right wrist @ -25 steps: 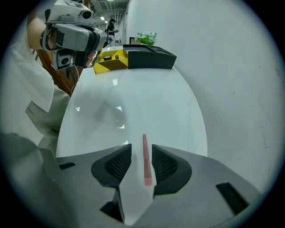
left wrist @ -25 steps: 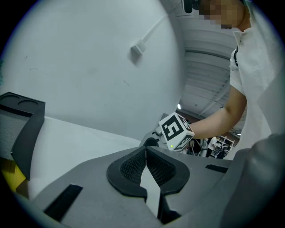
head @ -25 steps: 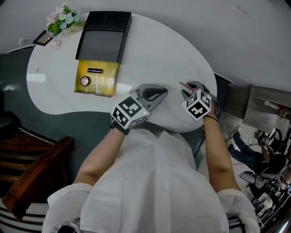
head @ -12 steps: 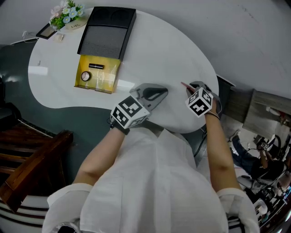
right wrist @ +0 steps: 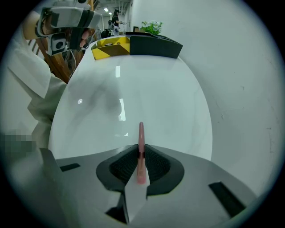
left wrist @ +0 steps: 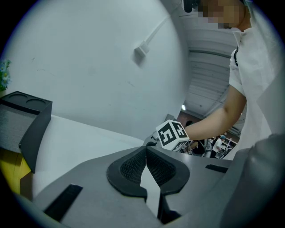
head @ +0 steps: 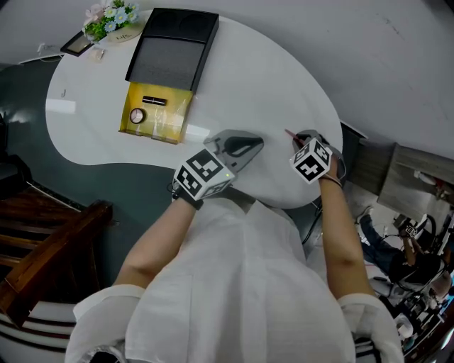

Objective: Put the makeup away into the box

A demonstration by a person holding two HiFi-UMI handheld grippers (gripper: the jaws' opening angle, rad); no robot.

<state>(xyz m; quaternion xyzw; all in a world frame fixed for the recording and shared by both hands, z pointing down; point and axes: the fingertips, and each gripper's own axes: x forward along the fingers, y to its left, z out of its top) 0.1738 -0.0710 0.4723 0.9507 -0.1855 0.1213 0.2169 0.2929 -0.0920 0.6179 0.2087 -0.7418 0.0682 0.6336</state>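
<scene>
Now, at the bench (head: 248, 85): a person in a white top works a hand-held tool in each hand over the white, rounded top.
Right tool (head: 296, 138): pointing steeply down near the bench's 3 o'clock edge, its jaws closing on a pink makeup pencil (right wrist: 140, 144), with a pad against each side.
Pencil: slim, with its tip poking out toward 12 o'clock in the right gripper view.
Left tool (left wrist: 146, 153): held at 6 o'clock, jaws pressed together at the tips with nothing between them.
Yellow box (head: 152, 135): open at 11 o'clock, well apart from both tools, with a round compact (head: 137, 115) and a black tube (head: 154, 101) inside.
Black lid (head: 170, 60): touching the box's far side.
Flowers (head: 112, 15): at the far 11 o'clock end.
</scene>
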